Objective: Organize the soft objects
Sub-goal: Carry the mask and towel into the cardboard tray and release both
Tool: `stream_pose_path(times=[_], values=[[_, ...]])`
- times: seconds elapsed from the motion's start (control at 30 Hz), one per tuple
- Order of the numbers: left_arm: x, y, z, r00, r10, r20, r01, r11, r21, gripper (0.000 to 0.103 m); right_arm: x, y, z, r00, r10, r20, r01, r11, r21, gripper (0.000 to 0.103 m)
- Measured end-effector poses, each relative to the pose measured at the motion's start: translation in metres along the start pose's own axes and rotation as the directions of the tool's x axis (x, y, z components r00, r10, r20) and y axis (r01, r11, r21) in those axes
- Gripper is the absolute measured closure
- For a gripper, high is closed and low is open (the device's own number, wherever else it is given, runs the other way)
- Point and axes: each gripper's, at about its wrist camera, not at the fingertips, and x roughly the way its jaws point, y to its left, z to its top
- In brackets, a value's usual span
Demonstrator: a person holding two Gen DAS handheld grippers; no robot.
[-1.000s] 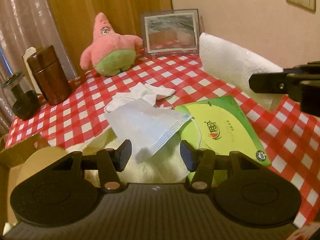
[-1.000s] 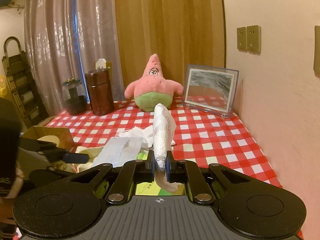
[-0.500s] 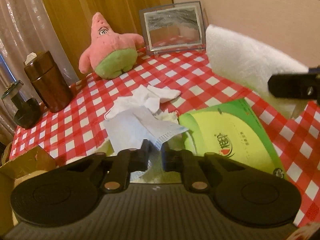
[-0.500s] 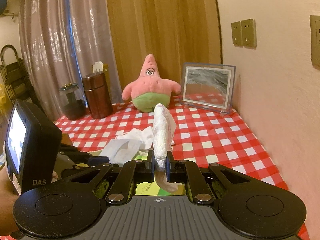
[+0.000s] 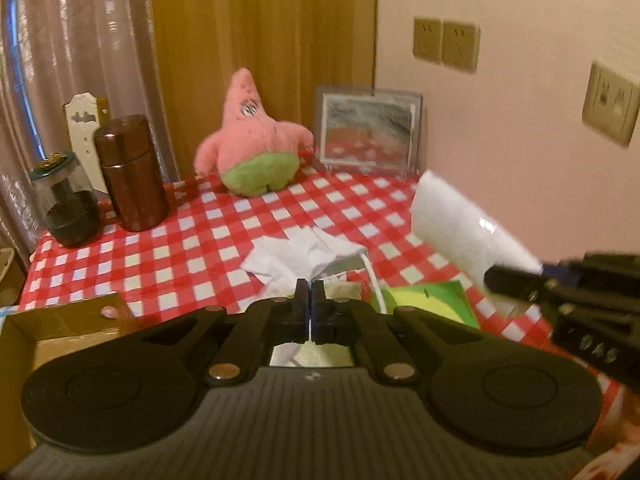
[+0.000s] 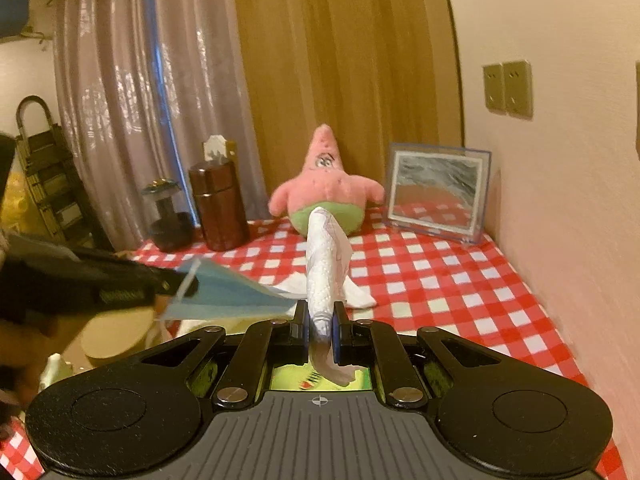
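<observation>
My left gripper [image 5: 310,294] is shut on a blue face mask [image 6: 228,294], held lifted above the table; in the left wrist view only its thin edge shows between the jaws, with an ear loop [image 5: 370,276] hanging. My right gripper [image 6: 320,312] is shut on a white packet of tissues [image 6: 324,268], held in the air; it also shows in the left wrist view [image 5: 460,228]. Crumpled white tissue [image 5: 304,256] lies on the red checked tablecloth [image 5: 200,248]. A pink star plush [image 5: 252,148] sits at the back.
A green flat packet [image 5: 432,300] lies below the grippers. A brown canister [image 5: 132,172] and a dark glass jar [image 5: 68,204] stand at back left. A framed mirror [image 5: 368,132] leans on the wall. A cardboard box [image 5: 60,324] is at the left.
My left gripper closed on the face mask and lifted it off the table. My right gripper kept holding the tissue packet and rose slightly.
</observation>
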Motion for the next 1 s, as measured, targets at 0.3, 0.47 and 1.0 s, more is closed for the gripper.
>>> stream_pose_path(times=[0.3,0.47,1.0], values=[[-0.07,0.055,0.012,0.997,0.043,0.072,-0.037,0.995,-0.088,0.103,-0.004,0.049,0.013,0.996,0.09,0.021,-0.09,0.996,-0.015,0.093],[-0.113,0.092,0.012,0.987,0.113,0.112,-0.099,0.987,-0.126,0.103,0.0,0.096,0.02,0.986,0.164,0.036,-0.162,0.985,-0.061,0.093],[-0.142,0.204,-0.067,0.943,0.334,0.004,-0.327,0.925,-0.195,0.103,0.042,0.201,0.0,0.937,0.337,-0.095,-0.349,0.921,-0.171,0.093]])
